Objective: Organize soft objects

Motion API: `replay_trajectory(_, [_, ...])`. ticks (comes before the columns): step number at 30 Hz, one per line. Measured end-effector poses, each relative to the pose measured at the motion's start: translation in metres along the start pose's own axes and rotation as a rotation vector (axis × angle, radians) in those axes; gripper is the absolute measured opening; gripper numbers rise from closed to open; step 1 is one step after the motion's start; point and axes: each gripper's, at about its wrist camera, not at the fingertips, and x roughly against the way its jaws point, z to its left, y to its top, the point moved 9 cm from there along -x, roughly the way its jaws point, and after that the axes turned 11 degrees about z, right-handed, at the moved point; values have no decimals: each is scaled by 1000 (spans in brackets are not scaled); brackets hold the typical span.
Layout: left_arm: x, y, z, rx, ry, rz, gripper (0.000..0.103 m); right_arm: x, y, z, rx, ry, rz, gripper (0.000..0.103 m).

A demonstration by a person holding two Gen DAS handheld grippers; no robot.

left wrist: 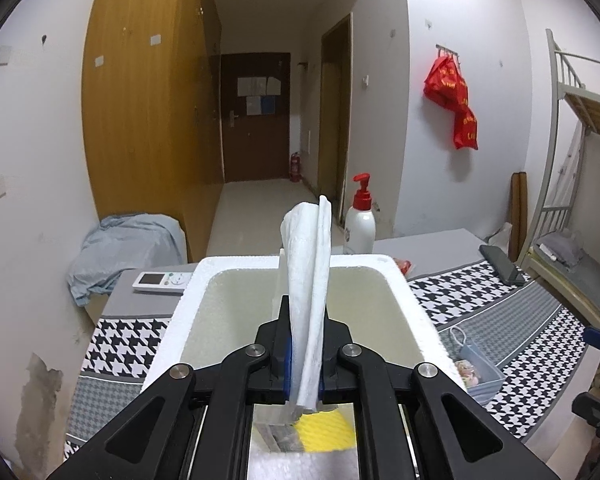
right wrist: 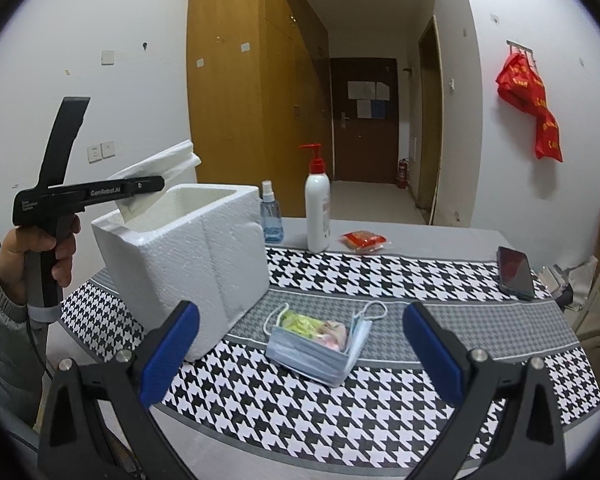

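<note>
The left gripper (left wrist: pixel 305 354) pinches a folded, quilted white tissue (left wrist: pixel 309 280) upright over the pebbly white foam box (right wrist: pixel 188 252) at the desk's left edge. The right gripper (right wrist: pixel 300 354) hangs spread above a houndstooth tablecloth (right wrist: pixel 380 396) and pleated mask stack (right wrist: pixel 316 344).

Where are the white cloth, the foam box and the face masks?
cloth (left wrist: pixel 309 280), left wrist view, middle of the folded strip in the left gripper (left wrist: pixel 305 360).
foam box (right wrist: pixel 204 256), right wrist view, its front wall.
masks (right wrist: pixel 312 354), right wrist view, blue side of the pile.
</note>
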Motion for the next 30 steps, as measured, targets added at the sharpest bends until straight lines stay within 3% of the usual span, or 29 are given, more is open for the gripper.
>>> replay_trajectory(3, [-3, 1, 1, 0, 13, -1, 28, -1, -1, -3, -3, -7, 5, 103])
replay_trajectory(5, [0, 3, 3, 19, 24, -16, 70, -2, -1, -5, -9, -7, 6, 103])
replay_trajectory(7, [6, 7, 6, 42, 32, -48, 84, -3, -2, -7, -12, -9, 10, 103])
replay_trajectory(10, [13, 10, 6, 49, 40, -75, 98, -2, -3, -9, -18, -10, 9, 103])
replay_trajectory(13, [23, 11, 3, 55, 38, -100, 102, 0, -3, -10, -23, -11, 4, 103])
replay_trajectory(19, [44, 7, -16, 31, 6, -128, 102, 6, -4, -13, -33, -12, -7, 103])
replay_trajectory(30, [102, -2, -47, -33, 14, -231, 102, 38, -4, -12, -31, -19, -56, 103])
